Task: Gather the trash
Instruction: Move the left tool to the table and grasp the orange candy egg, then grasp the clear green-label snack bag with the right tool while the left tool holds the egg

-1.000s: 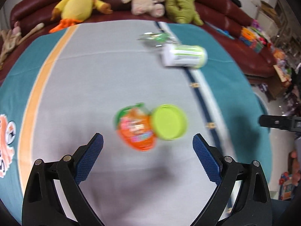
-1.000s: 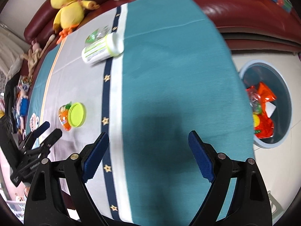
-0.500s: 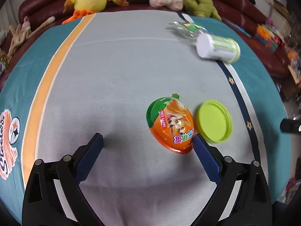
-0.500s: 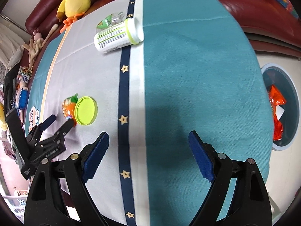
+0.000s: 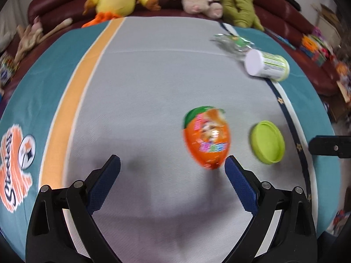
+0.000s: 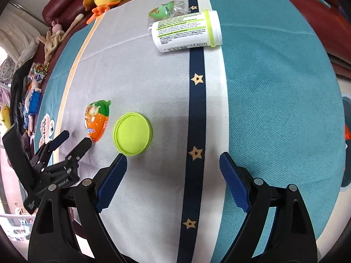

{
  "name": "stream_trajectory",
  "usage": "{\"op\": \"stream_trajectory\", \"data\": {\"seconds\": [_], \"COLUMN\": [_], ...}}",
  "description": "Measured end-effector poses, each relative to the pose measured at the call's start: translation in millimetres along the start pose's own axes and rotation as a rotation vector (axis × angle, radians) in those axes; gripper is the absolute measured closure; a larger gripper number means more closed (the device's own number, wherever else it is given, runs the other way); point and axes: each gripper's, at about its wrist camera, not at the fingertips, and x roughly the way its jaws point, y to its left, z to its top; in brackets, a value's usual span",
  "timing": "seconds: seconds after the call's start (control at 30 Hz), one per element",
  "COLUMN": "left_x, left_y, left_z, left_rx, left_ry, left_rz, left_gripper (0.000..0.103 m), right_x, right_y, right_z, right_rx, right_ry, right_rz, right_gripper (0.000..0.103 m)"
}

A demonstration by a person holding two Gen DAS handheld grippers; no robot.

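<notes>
Orange carrot-shaped packet — green top away

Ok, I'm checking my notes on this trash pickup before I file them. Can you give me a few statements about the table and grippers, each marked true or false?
1. The green lid lies flat on the cloth, beside the orange packet. True.
2. The left gripper is shut on the orange packet. False: its jaws stand open, and the packet lies near the right-hand finger.
3. The white canister stands upright. False: it lies on its side across the starred stripe.
4. The right gripper is open and holds nothing. True.
5. The lid is on the canister. False: it lies apart from it, nearer the grippers.
</notes>
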Motion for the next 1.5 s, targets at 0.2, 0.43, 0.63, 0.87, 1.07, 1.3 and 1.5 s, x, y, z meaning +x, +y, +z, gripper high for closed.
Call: {"op": "stream_trajectory", "data": {"seconds": [0.2,0.43,0.63,0.87,1.07,1.3,1.5], "left_x": [12,15,10,4,3,19,36], "left_y": [-19,-20,-7,3,8,2,-4], "left_z": [13,21,25,39,64,103,121], "left_rx": [0.033,0.042,-0.018,-0.055,-0.069,-0.099,-0.118], "left_ry": [0.001,-0.035,-0.043,-0.060,-0.079,-0.089,-0.083], "left_rz": [-0.026,-0.023,-0.057,-0.067,-0.076,-0.099,-0.102], "left_gripper": [0.022,0.054,0.055,0.054,0.054,0.054,0.054], "right_x": [-3,-3,6,4,-19,-10,37], "right_y": [-7,-14,-10,0,20,32,17], "right_z": [5,17,18,37,80,163,206], "right_rx": [0.024,0.031,0.010,-0.026,-0.113,-0.181,-0.140], "right_ry": [-0.009,-0.018,0.007,-0.004,-0.072,-0.111,-0.051], "right_rz": [-0.010,-0.019,-0.011,-0.035,-0.054,-0.065,-0.020], "right_gripper": [0.021,0.021,0.021,0.021,0.021,0.021,0.021]}}
